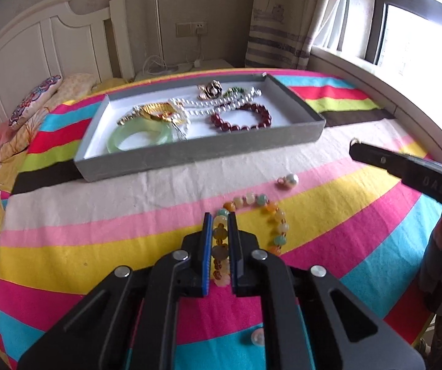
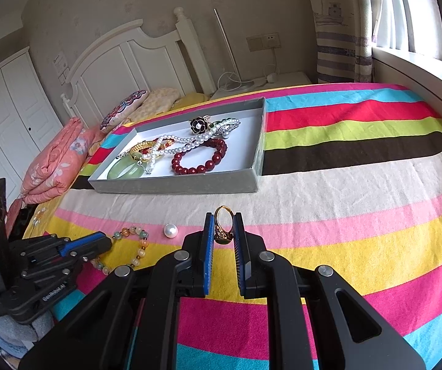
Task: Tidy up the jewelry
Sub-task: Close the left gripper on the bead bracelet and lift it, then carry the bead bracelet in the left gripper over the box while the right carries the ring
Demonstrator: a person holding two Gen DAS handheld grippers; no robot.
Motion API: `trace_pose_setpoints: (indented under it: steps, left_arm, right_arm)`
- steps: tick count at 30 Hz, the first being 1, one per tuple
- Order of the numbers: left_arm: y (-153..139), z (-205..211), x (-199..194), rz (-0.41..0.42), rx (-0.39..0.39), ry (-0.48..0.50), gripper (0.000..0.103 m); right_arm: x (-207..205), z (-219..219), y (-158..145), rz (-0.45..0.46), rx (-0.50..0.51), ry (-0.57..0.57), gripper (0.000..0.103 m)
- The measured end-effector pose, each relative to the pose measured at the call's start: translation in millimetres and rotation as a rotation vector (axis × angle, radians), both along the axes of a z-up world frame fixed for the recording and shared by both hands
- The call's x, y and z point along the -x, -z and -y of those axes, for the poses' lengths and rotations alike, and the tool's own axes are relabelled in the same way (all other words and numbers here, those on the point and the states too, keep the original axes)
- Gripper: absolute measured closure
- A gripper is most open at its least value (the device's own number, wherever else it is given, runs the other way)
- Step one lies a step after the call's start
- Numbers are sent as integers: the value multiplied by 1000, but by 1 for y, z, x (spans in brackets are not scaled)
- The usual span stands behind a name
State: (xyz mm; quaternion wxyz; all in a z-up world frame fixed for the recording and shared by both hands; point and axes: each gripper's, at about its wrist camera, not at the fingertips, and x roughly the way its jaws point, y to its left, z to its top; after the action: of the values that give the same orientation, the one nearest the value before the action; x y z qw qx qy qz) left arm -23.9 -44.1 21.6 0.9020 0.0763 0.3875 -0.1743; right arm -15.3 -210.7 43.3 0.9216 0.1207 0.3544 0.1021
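The left gripper [image 1: 220, 215] is clamped on 1 side of the limp, slippery pastel stone-bead bracelet [image 1: 270, 215] lying on the striped bedspread [image 1: 359, 203], while the right gripper [image 2: 223, 215] pinches a rigid gold ring [image 2: 223, 225] short of the grey jewelry tray [image 2: 174, 186].

One tray [image 2: 190, 185] on the bed [image 2: 359, 191]. In it: one red bead bracelet [image 2: 201, 158], one green bangle [image 2: 122, 171], one pearl strand [image 2: 187, 141], one black flower brooch [image 2: 198, 125] — the gold and silver pieces tangle too much to count. Loose on the bed: one pastel bead bracelet [image 1: 270, 215], one pearl [image 2: 170, 230]. One gold ring [image 2: 223, 225]. Two grippers — left [image 1: 220, 246], right [image 2: 223, 240].
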Motion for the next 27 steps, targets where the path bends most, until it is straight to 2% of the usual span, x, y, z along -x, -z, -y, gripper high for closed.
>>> trace_pose_setpoints:
  steps: [11, 16, 27]
  left_arm:
    - [-50, 2, 15, 103, 28, 18, 94]
    - [-66, 6, 15, 136, 14, 29, 94]
    - [-88, 21, -4, 177, -33, 52, 94]
  right_arm:
    - [9, -3, -13, 37, -17, -23, 89]
    - [13, -7, -26, 67, -10, -39, 89]
    - [9, -18, -33, 75, 21, -63, 89]
